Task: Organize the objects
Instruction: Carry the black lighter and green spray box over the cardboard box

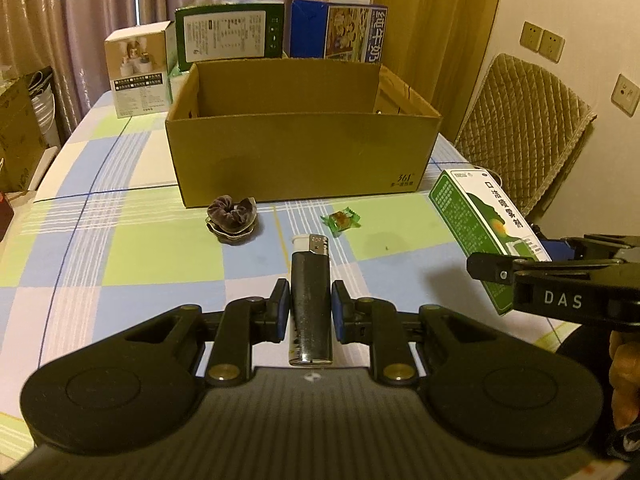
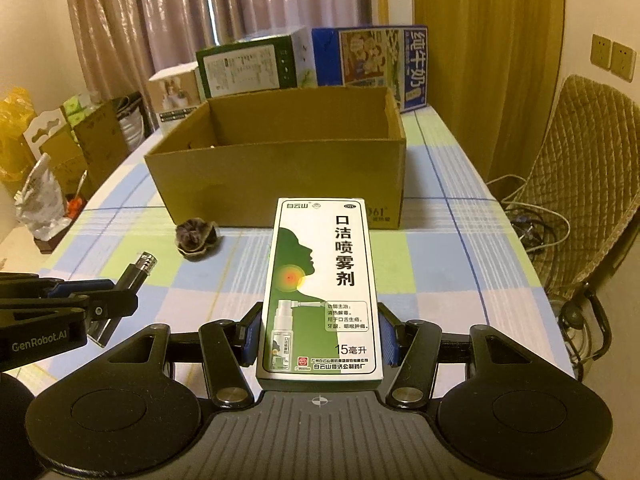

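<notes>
The right gripper holds a green-and-white spray box flat between its blue pads, printed face up, above the checked table. Ahead, an open cardboard box stands mid-table, with a dark scrunchie just before its near left corner. At the left edge, the left gripper clamps a lighter, tilted. Cartons line the far edge.

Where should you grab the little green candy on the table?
Pinch the candy across its plump middle, coming straight down from above. It lies flat on the tablecloth, and its twisted wrapper ends are thin and would probably slip.
</notes>
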`<state>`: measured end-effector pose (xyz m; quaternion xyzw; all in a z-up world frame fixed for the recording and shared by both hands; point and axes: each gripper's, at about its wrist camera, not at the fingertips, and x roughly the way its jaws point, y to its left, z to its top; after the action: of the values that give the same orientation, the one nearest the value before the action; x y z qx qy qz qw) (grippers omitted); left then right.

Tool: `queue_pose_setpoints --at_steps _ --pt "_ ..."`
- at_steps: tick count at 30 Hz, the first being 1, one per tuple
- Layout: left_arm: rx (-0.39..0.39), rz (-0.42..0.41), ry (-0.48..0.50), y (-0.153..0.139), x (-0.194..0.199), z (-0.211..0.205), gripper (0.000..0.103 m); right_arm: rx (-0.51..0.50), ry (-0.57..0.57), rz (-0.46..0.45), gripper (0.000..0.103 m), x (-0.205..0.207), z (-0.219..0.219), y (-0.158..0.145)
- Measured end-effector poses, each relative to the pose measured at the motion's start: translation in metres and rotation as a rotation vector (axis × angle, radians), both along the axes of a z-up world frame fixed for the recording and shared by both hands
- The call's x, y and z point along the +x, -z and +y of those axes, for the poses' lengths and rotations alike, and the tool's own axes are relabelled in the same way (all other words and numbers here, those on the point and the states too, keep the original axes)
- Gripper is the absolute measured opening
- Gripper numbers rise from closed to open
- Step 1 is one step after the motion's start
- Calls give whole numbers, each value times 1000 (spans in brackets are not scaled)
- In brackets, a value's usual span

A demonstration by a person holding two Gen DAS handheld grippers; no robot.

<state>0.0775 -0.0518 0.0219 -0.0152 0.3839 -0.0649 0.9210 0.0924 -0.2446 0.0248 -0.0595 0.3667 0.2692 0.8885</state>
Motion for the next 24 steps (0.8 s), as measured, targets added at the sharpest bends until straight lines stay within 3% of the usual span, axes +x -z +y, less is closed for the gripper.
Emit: queue_pose_setpoints --at_steps 24 --pt "-13 -32 -11 -23 -23 2 17 3 -15 -16 53 -20 0 -17"
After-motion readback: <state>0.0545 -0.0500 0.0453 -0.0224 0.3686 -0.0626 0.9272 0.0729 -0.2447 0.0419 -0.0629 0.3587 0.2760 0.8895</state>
